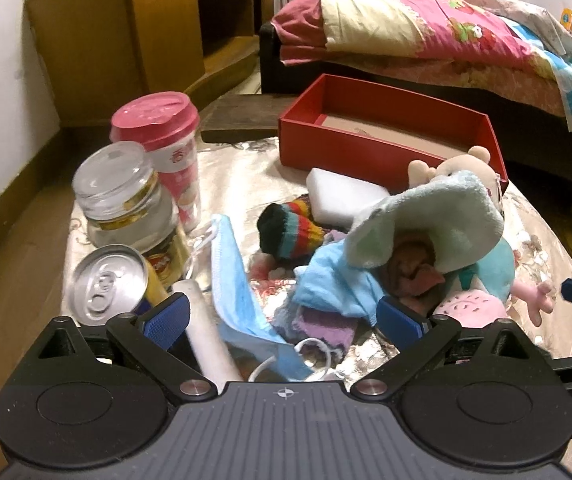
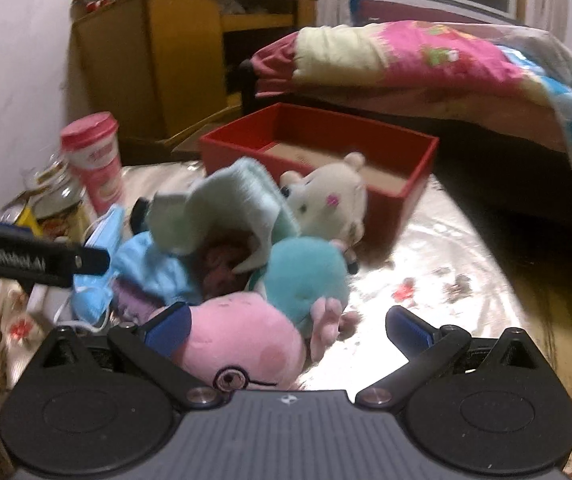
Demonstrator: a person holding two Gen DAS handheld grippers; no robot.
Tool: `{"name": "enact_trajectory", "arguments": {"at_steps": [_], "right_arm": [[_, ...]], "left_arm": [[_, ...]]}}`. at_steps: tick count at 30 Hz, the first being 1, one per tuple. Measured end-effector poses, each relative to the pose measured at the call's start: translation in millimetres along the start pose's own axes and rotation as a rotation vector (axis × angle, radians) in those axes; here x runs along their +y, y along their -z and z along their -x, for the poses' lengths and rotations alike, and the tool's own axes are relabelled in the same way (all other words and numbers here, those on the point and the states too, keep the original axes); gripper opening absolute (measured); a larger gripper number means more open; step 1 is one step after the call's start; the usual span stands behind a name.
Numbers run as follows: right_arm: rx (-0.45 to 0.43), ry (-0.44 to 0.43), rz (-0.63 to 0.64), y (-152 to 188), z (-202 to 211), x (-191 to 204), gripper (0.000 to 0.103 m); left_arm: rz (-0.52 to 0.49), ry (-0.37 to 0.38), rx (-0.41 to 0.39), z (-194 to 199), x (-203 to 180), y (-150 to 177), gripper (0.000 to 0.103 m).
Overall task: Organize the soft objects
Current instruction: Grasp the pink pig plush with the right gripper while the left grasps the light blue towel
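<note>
Two tongs are out in front of me, both spread wide and gripping nothing. My left gripper (image 1: 284, 318) hangs low over the near edge of the table (image 1: 246, 168), its jaws straddling a blue face mask (image 1: 232, 264) and the edge of a light blue cloth (image 1: 335, 280). My right gripper (image 2: 287, 328) sits over the pink plush pig (image 2: 242, 344), whose head lies between the jaws, with one pad (image 2: 170, 326) close against it. Behind the pig is a heap: a teal plush body (image 2: 309, 276), a pale green towel (image 2: 226, 208) and a white plush toy (image 2: 325, 196). A striped sock (image 1: 289, 228) and a white sponge (image 1: 345, 196) lie near the open red box (image 1: 365, 144) at the far side. A can (image 1: 106, 284), a glass jar (image 1: 126, 196) and a pink cup (image 1: 162, 136) stand on the left.
</note>
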State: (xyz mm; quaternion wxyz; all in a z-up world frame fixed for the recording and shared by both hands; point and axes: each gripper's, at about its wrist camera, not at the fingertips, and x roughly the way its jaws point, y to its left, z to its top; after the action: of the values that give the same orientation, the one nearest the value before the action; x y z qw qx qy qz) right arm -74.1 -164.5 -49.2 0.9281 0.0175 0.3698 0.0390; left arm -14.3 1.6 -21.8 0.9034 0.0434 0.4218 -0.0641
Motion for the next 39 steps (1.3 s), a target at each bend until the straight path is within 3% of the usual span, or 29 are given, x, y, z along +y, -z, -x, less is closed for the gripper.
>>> {"name": "enact_trajectory", "arguments": {"at_steps": [4, 7, 9, 13, 15, 16, 17, 20, 25, 29, 32, 35, 39], "right_arm": [[0.043, -0.051, -0.066, -4, -11, -5, 0.083], [0.091, -0.19, -0.169, -9, -17, -12, 0.08], [0.139, -0.148, -0.21, -11, -26, -14, 0.08], [0.19, -0.152, -0.41, -15, -34, -34, 0.08], [0.227, -0.13, -0.433, -17, -48, -35, 0.08], [0.265, -0.119, -0.446, -17, -57, -35, 0.075], [0.31, -0.134, -0.476, -16, -67, -36, 0.067], [0.406, -0.213, -0.558, -10, -89, -40, 0.066], [0.431, -0.348, -0.672, 11, -71, -57, 0.059], [0.382, -0.327, -0.618, 22, -27, -67, 0.058], [0.355, -0.312, -0.566, 27, -3, -71, 0.056], [0.335, -0.339, -0.558, 30, 11, -74, 0.056], [0.293, -0.436, -0.698, 29, 18, -99, 0.055]], "left_arm": [[-0.005, 0.016, 0.002, 3, 2, 0, 0.096], [0.019, 0.024, -0.004, 6, 6, -2, 0.097], [0.03, 0.026, -0.008, 8, 10, -4, 0.097], [0.043, 0.028, -0.029, 11, 15, -6, 0.097], [0.053, 0.032, -0.023, 10, 17, -6, 0.097], [0.056, 0.037, -0.019, 10, 18, -7, 0.097], [0.057, 0.041, -0.018, 10, 18, -7, 0.097], [0.049, 0.044, -0.029, 13, 20, -7, 0.097], [0.078, 0.089, -0.049, 19, 28, -11, 0.097], [0.066, 0.145, -0.061, 20, 21, -15, 0.097], [0.032, 0.219, -0.025, 12, 6, -15, 0.097], [-0.044, 0.237, -0.033, 6, -15, -18, 0.097], [-0.184, 0.303, -0.051, -7, -33, -27, 0.097]]}}
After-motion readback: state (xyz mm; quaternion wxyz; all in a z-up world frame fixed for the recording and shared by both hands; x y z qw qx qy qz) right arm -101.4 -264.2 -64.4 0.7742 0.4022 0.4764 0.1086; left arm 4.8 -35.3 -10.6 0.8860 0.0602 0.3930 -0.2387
